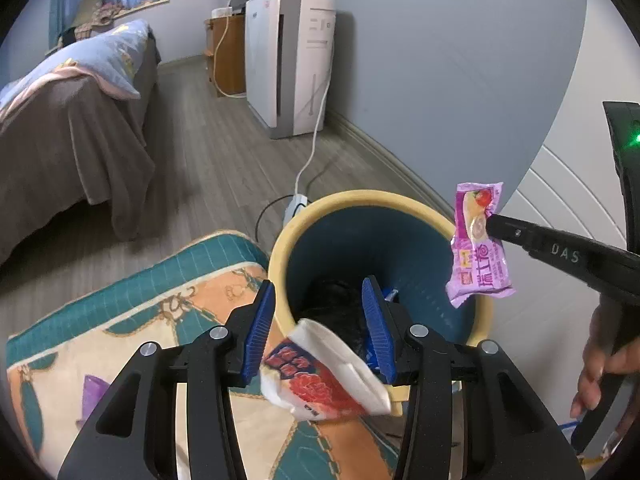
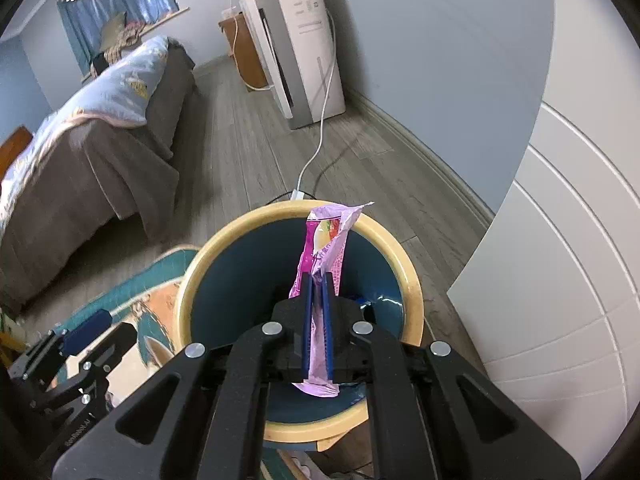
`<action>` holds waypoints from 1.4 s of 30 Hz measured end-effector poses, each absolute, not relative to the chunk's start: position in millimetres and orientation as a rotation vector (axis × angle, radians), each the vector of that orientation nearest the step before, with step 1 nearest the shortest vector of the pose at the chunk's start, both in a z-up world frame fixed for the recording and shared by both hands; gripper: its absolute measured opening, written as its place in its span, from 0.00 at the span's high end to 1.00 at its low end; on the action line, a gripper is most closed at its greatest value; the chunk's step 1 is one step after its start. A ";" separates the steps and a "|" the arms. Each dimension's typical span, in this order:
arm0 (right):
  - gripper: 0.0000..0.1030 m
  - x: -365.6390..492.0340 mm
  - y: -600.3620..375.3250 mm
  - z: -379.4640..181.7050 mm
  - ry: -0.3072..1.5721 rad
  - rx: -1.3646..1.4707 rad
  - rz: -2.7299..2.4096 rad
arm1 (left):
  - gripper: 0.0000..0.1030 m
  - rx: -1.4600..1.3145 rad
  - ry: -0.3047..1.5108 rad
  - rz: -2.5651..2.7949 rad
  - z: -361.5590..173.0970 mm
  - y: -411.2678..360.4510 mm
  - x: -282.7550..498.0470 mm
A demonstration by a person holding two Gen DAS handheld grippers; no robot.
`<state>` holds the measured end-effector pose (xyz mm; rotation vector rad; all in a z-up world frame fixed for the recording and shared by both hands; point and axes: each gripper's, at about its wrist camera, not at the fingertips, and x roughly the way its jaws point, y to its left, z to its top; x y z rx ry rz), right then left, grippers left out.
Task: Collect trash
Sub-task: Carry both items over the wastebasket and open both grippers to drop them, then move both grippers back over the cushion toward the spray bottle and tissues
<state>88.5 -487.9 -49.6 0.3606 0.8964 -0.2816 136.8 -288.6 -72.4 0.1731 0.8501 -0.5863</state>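
My right gripper (image 2: 317,320) is clamped on the purple wrapper (image 2: 326,248), long axis upright, hanging over the bin (image 2: 414,292) mouth, so it's straight below for the drop. My left gripper (image 1: 320,328) grips a red-and-white packet (image 1: 320,376) across its width, jaws partway apart, at the bin's near rim beside the patterned rug (image 1: 120,312); probably needs a small push forward.

Pale blue walls (image 1: 440,80) meet a grey wood-plank floor (image 1: 224,152). A bed (image 2: 100,128) with a brown cover stands left, under a blue-curtained window (image 2: 120,4); 1 white appliance (image 1: 296,64) stands against the wall.
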 end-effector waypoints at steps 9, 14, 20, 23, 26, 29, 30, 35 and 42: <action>0.58 91.1 -479.1 -51.2 0.916 0.348 -0.281 | 0.34 0.187 0.874 -0.541 -76.3 -273.8 136.3; 0.35 90.8 -478.3 -54.9 0.942 0.371 -0.285 | 0.30 0.217 0.994 -0.491 -107.3 -268.7 144.9; 0.31 92.5 -475.4 -58.6 0.963 0.362 -0.273 | 0.31 0.238 1.124 -0.431 -148.5 -264.9 153.2; 0.31 93.3 -476.2 -59.5 0.966 0.356 -0.267 | 0.69 0.174 1.140 -0.468 -147.3 -260.9 156.6; 0.31 92.9 -475.9 -59.6 0.966 0.361 -0.268 | 0.82 0.165 1.142 -0.493 -143.6 -262.3 157.7; 0.31 92.3 -477.5 -61.5 0.971 0.366 -0.271 | 0.84 0.170 1.120 -0.491 -138.3 -263.9 155.8; 0.31 92.2 -478.6 -61.7 0.972 0.369 -0.272 | 0.84 0.168 1.100 -0.491 -134.0 -264.6 154.5; 0.31 90.1 -483.2 -63.3 0.973 0.386 -0.283 | 0.84 0.135 0.996 -0.512 -106.2 -269.4 152.0; 0.31 88.5 -483.1 -62.3 0.969 0.382 -0.292 | 0.84 -0.038 0.846 -0.596 -65.1 -269.7 150.1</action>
